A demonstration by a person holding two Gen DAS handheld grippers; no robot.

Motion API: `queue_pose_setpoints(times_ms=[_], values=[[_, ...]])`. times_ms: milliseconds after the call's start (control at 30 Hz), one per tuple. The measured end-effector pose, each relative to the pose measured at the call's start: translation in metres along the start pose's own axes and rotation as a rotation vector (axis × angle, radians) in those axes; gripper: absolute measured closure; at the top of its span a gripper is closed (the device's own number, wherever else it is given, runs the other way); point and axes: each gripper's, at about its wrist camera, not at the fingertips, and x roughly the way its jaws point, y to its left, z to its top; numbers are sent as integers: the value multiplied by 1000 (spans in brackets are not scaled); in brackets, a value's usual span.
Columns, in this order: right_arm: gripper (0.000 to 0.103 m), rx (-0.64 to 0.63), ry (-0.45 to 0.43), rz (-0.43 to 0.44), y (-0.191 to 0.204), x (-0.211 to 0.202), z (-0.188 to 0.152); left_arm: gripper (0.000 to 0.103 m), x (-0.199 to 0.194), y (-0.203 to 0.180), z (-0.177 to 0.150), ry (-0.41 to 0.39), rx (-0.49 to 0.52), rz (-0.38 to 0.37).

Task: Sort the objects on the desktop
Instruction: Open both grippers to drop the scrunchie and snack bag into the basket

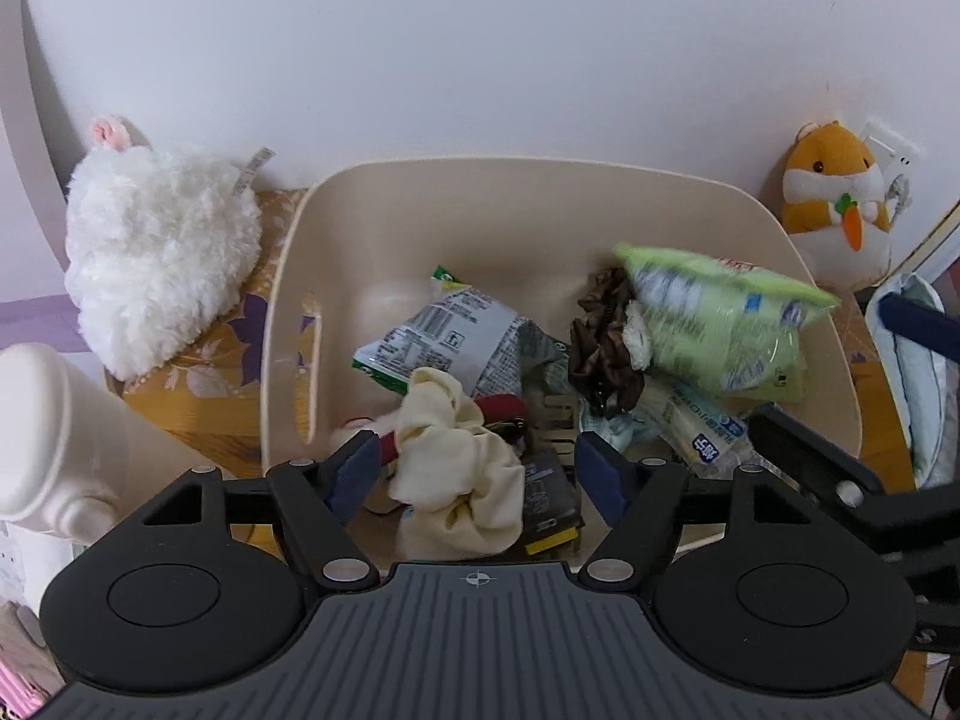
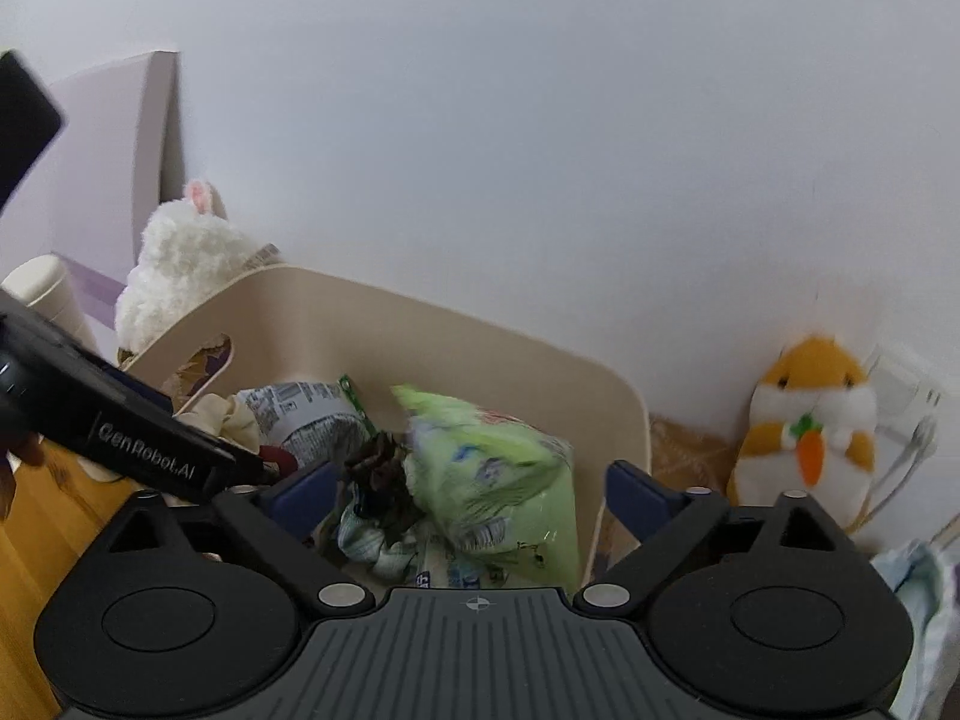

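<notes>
Both views look down into a cream storage bin (image 1: pixel 810 324) standing on a worktop against a white wall, between a white plush rabbit (image 1: pixel 162 252) and an orange plush hamster (image 1: pixel 837 204).

Left gripper (image 1: pixel 480 468): its fingers stand wide apart over the near end of the bin. A cream fabric scrunchie (image 1: pixel 456 468) lies between them, and neither pad presses on it.

Right gripper (image 2: pixel 474 489): its fingers are spread about as far as they go. A pale green snack packet (image 2: pixel 498 468) sits between and just beyond them, blurred and propped against the bin's far wall; you hold nothing here either.

Other contents: a brown scrunchie (image 1: pixel 603 342) beside the green packet, a silver-and-green printed wrapper (image 1: pixel 456 336), and flat sachets underneath.

Handling, as a judgement:
- The scrunchie looks soft, very light and fully compressible. Pinch it across any bunched fold; it should not slip, but may snag on neighbouring items.
- The green packet looks light, air-filled and crinkly, with a smooth film surface that is likely slippery. Take it by the flat crimped seam at one end rather than across the puffed belly, where the contents could be crushed.
- The foil wrapper is likely as slick; grip an edge.
</notes>
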Motion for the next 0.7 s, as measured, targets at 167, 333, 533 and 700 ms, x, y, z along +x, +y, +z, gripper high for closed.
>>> queue_pose_setpoints(times_ms=[167,333,533,700], values=[[0,-66,-32,-1,8,-23,-1,28,-20,4,-3,-40,20,-11],[0,-82,-48,-1,12,-43,-8,27,-38,11,-12,-69,37,-3],[0,-52,-44,10,9,-61,-22,23,-51,20,-29,-89,32,-28],[0,-43,3,37,9,-63,-45,23,-47,20,-52,-30,50,-79]])
